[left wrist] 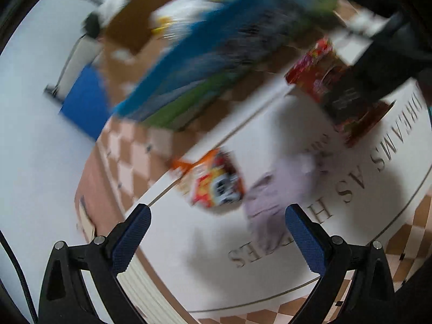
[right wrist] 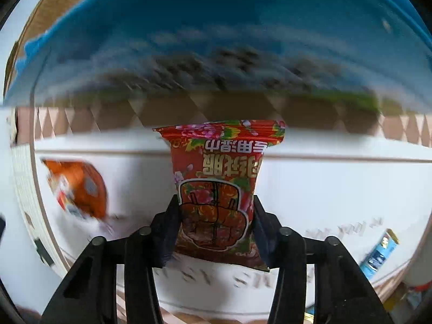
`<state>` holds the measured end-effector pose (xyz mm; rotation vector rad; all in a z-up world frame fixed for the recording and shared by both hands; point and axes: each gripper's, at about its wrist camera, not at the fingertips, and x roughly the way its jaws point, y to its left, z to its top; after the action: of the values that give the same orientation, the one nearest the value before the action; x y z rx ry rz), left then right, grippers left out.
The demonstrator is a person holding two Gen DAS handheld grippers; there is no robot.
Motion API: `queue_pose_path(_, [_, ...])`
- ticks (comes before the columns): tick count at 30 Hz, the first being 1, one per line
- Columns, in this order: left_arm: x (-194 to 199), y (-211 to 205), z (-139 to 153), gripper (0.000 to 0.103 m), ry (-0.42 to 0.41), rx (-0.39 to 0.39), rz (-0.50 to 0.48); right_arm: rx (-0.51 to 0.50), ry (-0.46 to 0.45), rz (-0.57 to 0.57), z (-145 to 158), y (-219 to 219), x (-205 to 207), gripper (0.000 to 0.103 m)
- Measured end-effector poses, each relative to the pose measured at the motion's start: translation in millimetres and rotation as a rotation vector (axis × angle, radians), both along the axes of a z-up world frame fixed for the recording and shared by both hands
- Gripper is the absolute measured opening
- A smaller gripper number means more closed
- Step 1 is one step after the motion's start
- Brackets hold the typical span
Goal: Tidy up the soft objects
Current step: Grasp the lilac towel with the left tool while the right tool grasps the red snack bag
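Note:
My right gripper (right wrist: 216,210) is shut on a red flowered wet-wipe pack (right wrist: 218,178), held upright above the white mat (right wrist: 324,189). The same pack (left wrist: 318,73) shows at the upper right of the left wrist view, in the other gripper's dark jaws. My left gripper (left wrist: 217,229) is open and empty over the mat (left wrist: 202,256). Ahead of it lie an orange snack packet (left wrist: 213,183) and a crumpled lilac cloth (left wrist: 272,197). The orange packet (right wrist: 78,189) also lies left in the right wrist view. A blue box (right wrist: 216,40) stands behind; it also shows in the left wrist view (left wrist: 205,54).
The mat has grey lettering and a checkered brown border (left wrist: 127,156) on a bed edge. A small blue packet (right wrist: 380,251) lies at the mat's right edge. A cardboard box (left wrist: 129,24) and a blue panel (left wrist: 86,100) stand beyond the blue box. Both views are motion-blurred.

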<state>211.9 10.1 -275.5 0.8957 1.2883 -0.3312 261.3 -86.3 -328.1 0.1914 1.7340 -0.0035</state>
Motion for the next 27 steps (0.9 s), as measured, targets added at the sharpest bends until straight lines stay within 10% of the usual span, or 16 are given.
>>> queue_pose_path(6, [2.9, -29.5, -48.0, 0.101, 0.138, 0.064, -0.089, -0.017, 0.065, -0.027, -2.7, -59.2, -49.7, 0.05])
queue_pose_path(9, [3.4, -34.2, -58.3, 0.079, 0.142, 0.101, -0.051, -0.019, 0.084, -0.031, -2.8, -75.6, -67.2, 0.05])
queue_pose_path(12, [2.6, -28.4, -58.5, 0.053, 0.308, 0.004, 0.151, -0.009, 0.097, -0.03, -3.8, -82.9, -79.9, 0.05])
queue_pose_path(19, [-11.4, 31.8, -79.3, 0.052, 0.681, -0.327, 0.765, 0.015, 0.124, 0.014, -6.5, -75.5, -100.2, 0.05])
queue_pose_path(27, [-3.3, 41.7, -79.8, 0.054, 0.665, -0.332, 0.768, -0.003, 0.131, 0.02, -9.7, -71.7, -109.1, 0.054])
